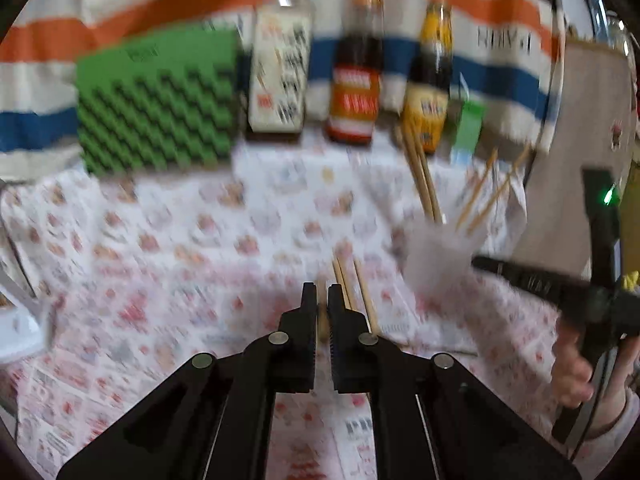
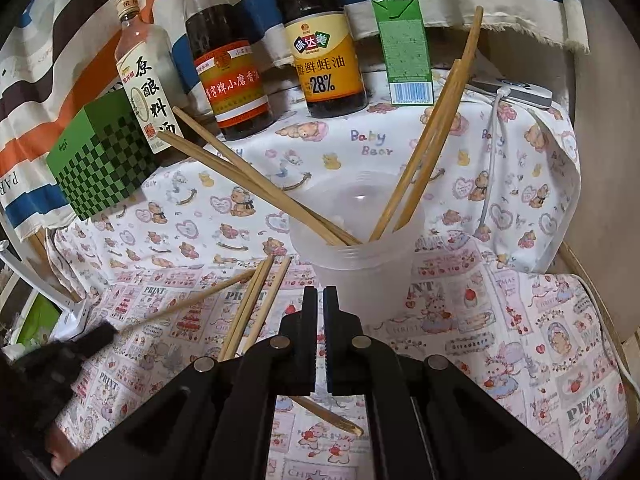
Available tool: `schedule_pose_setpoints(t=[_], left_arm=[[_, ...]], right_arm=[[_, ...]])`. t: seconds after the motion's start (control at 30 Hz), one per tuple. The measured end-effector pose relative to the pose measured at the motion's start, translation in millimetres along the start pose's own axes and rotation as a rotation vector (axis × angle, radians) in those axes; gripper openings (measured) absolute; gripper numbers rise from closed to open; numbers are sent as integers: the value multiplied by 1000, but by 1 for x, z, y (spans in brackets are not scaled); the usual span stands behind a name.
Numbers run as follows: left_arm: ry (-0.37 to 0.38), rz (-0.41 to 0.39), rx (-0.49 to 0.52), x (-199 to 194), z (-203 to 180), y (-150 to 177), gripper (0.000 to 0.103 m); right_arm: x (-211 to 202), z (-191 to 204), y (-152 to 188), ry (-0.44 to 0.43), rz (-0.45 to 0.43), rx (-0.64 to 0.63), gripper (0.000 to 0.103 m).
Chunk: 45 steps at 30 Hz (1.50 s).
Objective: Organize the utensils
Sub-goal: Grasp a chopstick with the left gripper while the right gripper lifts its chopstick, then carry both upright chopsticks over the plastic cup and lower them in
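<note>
Gripping one chopstick (image 1: 321, 312), the left gripper (image 1: 322, 300) is shut on it, its long axis running along the fingers; the cup (image 2: 356, 256), already holding four sticks, lies ahead and to its right. Right gripper (image 2: 320, 300) is closed, empty, just short of the cup; three loose chopsticks (image 2: 256, 300) lie on the cloth-covered bench (image 2: 520, 340), bottles (image 2: 228, 60) behind.

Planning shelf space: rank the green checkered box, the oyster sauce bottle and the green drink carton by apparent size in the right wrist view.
1. Green checkered box and oyster sauce bottle: look about equal; fisheye distortion and the bottle's cut-off top leave it unsure.
2. Green drink carton: clearly smallest.
</note>
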<state>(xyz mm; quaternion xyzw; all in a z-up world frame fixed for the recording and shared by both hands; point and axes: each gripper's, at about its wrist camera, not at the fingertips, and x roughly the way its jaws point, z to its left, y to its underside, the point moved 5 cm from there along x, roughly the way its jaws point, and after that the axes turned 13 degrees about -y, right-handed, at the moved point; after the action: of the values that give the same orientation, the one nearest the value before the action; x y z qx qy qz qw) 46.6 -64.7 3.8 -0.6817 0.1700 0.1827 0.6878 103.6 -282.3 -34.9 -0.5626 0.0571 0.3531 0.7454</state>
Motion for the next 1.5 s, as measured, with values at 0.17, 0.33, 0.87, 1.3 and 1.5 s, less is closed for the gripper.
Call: schedule_pose_setpoints(t=[0.17, 0.33, 0.87, 1.3, 1.5], left_arm=[[-2, -56, -65, -6, 19, -14, 5], [-17, -94, -121, -15, 36, -19, 4], [-24, -204, -179, -44, 64, -36, 4], [-62, -170, -147, -32, 57, -30, 5], [-36, -145, -207, -29, 70, -30, 5]], right_arm=[[10, 0, 5, -17, 42, 7, 3], [22, 1, 11, -39, 82, 21, 27], [29, 2, 15, -54, 92, 23, 53], [30, 2, 16, -58, 98, 20, 56], [40, 18, 25, -116, 183, -44, 55]])
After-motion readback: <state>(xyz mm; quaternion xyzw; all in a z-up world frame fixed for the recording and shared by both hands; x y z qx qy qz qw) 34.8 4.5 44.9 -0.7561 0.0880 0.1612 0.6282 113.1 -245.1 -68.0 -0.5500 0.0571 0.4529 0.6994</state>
